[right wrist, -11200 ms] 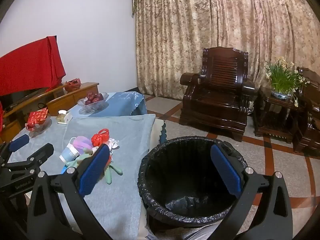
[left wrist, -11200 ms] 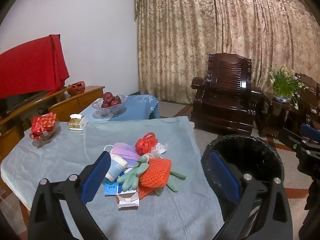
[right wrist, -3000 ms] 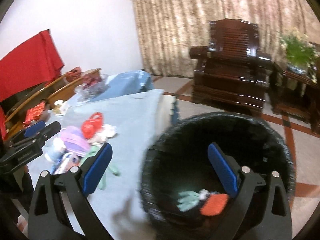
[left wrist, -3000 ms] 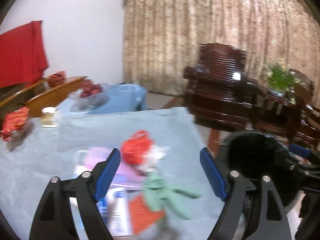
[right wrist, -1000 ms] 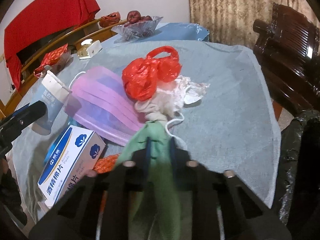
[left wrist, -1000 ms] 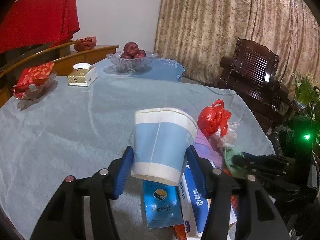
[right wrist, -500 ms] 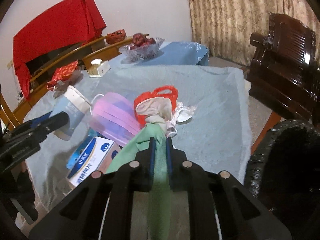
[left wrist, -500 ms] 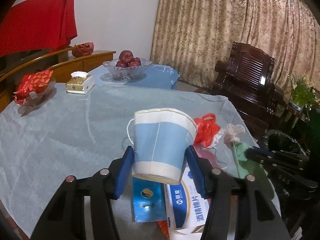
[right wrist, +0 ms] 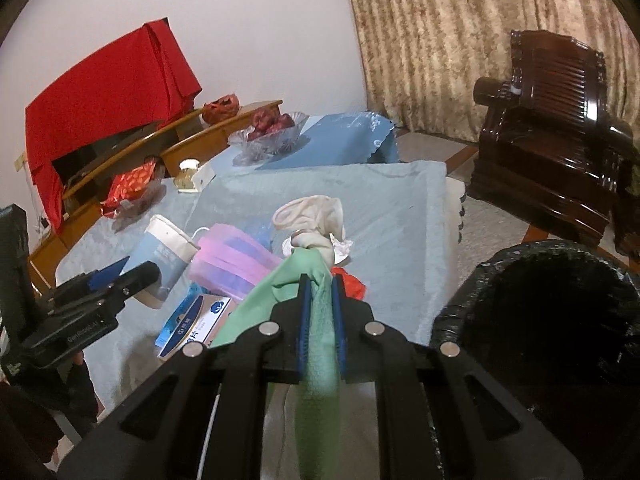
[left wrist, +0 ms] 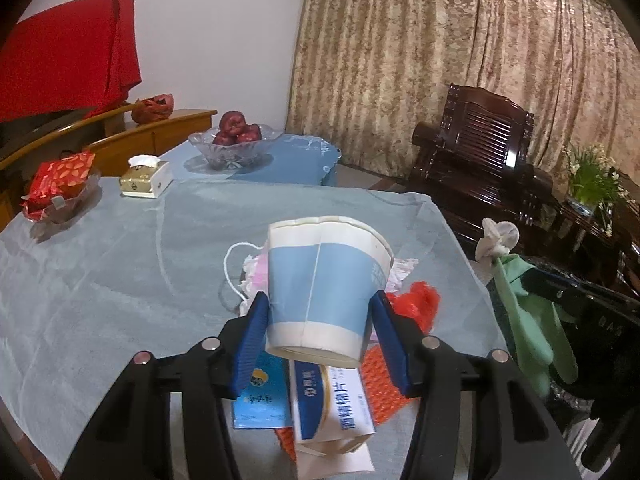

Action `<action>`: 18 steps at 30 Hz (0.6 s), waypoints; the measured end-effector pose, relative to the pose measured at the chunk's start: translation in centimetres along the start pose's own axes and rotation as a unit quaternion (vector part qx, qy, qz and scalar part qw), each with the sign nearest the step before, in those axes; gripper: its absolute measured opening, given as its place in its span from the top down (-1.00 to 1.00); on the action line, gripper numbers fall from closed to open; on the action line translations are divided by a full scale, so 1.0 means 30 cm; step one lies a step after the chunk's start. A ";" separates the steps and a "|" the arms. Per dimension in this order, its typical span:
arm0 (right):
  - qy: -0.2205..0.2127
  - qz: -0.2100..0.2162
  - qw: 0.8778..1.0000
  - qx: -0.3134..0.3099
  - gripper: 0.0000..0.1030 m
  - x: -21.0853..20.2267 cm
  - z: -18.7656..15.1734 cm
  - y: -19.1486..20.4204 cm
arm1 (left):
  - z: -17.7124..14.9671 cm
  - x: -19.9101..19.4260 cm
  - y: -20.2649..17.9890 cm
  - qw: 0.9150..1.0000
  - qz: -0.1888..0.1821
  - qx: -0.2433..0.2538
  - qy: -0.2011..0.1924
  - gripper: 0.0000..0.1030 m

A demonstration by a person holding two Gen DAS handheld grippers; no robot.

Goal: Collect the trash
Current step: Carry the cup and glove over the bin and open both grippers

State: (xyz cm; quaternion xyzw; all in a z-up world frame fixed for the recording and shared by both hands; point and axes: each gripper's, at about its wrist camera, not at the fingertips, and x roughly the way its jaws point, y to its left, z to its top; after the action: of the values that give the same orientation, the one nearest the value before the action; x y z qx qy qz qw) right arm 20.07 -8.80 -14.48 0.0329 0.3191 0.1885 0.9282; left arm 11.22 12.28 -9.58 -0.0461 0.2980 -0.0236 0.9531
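Observation:
My left gripper [left wrist: 318, 316] is shut on a blue and white paper cup [left wrist: 324, 280] and holds it above the trash pile on the grey-clothed table [left wrist: 120, 264]. My right gripper [right wrist: 319, 280] is shut on a green rubber glove [right wrist: 318, 344] with a whitish cuff [right wrist: 312, 220], lifted off the table beside the black-lined trash bin [right wrist: 552, 320]. The glove also shows in the left wrist view [left wrist: 532, 320]. On the table lie a pink face mask [right wrist: 232, 256], a red plastic bag [left wrist: 416, 304], an orange foam net [left wrist: 380, 384] and a blue and white box [left wrist: 332, 400].
A glass bowl of apples [left wrist: 234, 146], a tissue box [left wrist: 146, 178] and a dish of red packets [left wrist: 60, 192] stand at the table's far side. A dark wooden armchair [left wrist: 480, 152] and a potted plant [left wrist: 592, 184] stand to the right, beyond the bin.
Both grippers have risen and drawn back from the pile. The right one has carried the green glove up and right, closer to the bin. The cup stays gripped in the left.

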 end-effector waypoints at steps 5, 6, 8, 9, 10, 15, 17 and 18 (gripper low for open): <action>-0.008 0.005 1.000 0.012 0.81 -0.050 -0.003 -0.017 | 0.002 -0.015 -0.030 1.000 -0.009 0.002 -0.001 -0.01; -0.009 0.004 1.000 0.012 0.81 -0.061 -0.004 -0.021 | 0.002 -0.019 -0.037 1.000 -0.010 0.003 -0.002 -0.01; -0.011 0.002 1.000 0.014 0.81 -0.075 -0.006 -0.025 | 0.001 -0.026 -0.051 1.000 -0.013 0.006 -0.002 -0.01; -0.013 0.001 1.000 0.015 0.81 -0.086 -0.007 -0.030 | 0.002 -0.028 -0.057 1.000 -0.015 0.006 -0.003 0.00; -0.014 -0.001 1.000 0.015 0.81 -0.092 -0.007 -0.032 | 0.005 -0.027 -0.062 1.000 -0.016 0.007 -0.002 0.00; -0.024 -0.019 0.999 0.022 0.81 -0.144 -0.011 -0.062 | 0.014 -0.034 -0.132 0.999 -0.030 0.018 -0.005 0.00; -0.030 -0.029 0.999 0.024 0.81 -0.167 -0.013 -0.084 | 0.019 -0.033 -0.166 0.999 -0.039 0.023 -0.007 0.00; -0.033 -0.035 0.999 0.025 0.81 -0.180 -0.016 -0.094 | 0.022 -0.033 -0.190 0.999 -0.045 0.026 -0.008 0.00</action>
State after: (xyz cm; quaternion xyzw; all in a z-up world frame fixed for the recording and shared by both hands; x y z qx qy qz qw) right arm 16.79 -13.43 -12.25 0.0509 0.2939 0.1472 0.9431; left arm 10.70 6.73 -7.90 -0.0344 0.2874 -0.0738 0.9543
